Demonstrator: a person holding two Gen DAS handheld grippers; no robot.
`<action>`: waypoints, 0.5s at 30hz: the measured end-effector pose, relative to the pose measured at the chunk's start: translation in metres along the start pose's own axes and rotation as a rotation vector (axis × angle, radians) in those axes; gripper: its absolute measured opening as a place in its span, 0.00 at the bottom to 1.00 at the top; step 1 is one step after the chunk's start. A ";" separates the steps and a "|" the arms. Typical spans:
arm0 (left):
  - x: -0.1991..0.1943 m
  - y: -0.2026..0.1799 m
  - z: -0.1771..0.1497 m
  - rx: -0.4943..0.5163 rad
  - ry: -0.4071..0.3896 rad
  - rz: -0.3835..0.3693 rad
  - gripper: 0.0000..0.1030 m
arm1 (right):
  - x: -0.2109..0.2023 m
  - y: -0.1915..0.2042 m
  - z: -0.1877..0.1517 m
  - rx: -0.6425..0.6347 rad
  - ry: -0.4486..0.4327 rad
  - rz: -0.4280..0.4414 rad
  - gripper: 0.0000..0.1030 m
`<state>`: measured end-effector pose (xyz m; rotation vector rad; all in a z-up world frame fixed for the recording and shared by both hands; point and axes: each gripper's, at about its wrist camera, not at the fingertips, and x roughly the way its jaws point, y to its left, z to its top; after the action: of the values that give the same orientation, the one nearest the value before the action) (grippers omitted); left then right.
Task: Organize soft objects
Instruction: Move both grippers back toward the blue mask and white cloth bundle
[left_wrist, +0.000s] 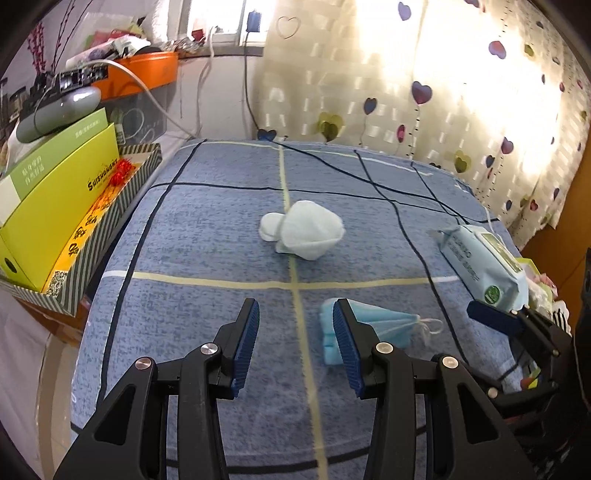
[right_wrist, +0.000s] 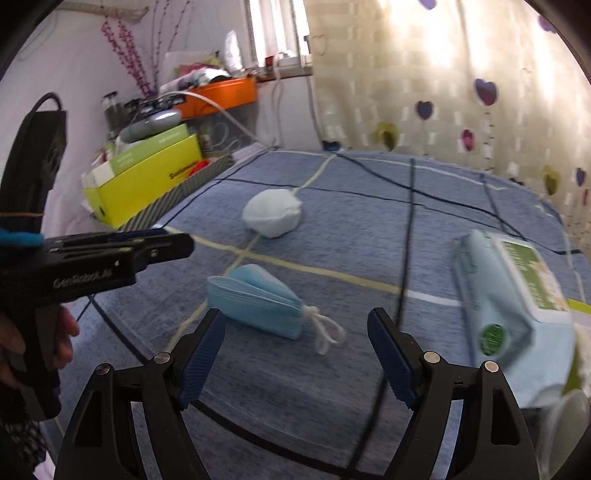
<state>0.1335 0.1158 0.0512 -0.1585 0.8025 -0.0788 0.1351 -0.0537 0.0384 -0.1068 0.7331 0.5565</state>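
We see a bed covered in a blue checked sheet filling the middle of both views, crossed by dark and pale yellow lines. At the left edge of the frame a yellow-green box stands in a striped tray, with a grey oblong case resting on top of the box. Behind them, at the upper left, sits an orange tub heaped with clutter, and a white cable curves down in front of it. A heart-patterned curtain hangs across the upper right, brightly backlit.
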 end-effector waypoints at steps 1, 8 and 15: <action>0.002 0.002 0.001 -0.003 0.003 -0.004 0.42 | 0.002 0.001 0.000 -0.008 0.001 0.004 0.78; 0.017 0.012 0.006 -0.018 0.025 -0.014 0.42 | 0.037 0.016 0.005 -0.092 0.074 0.067 0.78; 0.028 0.017 0.017 -0.030 0.033 -0.022 0.42 | 0.058 0.035 0.009 -0.218 0.104 0.041 0.78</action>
<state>0.1652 0.1302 0.0396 -0.1949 0.8354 -0.0898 0.1577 0.0041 0.0105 -0.3257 0.7752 0.6730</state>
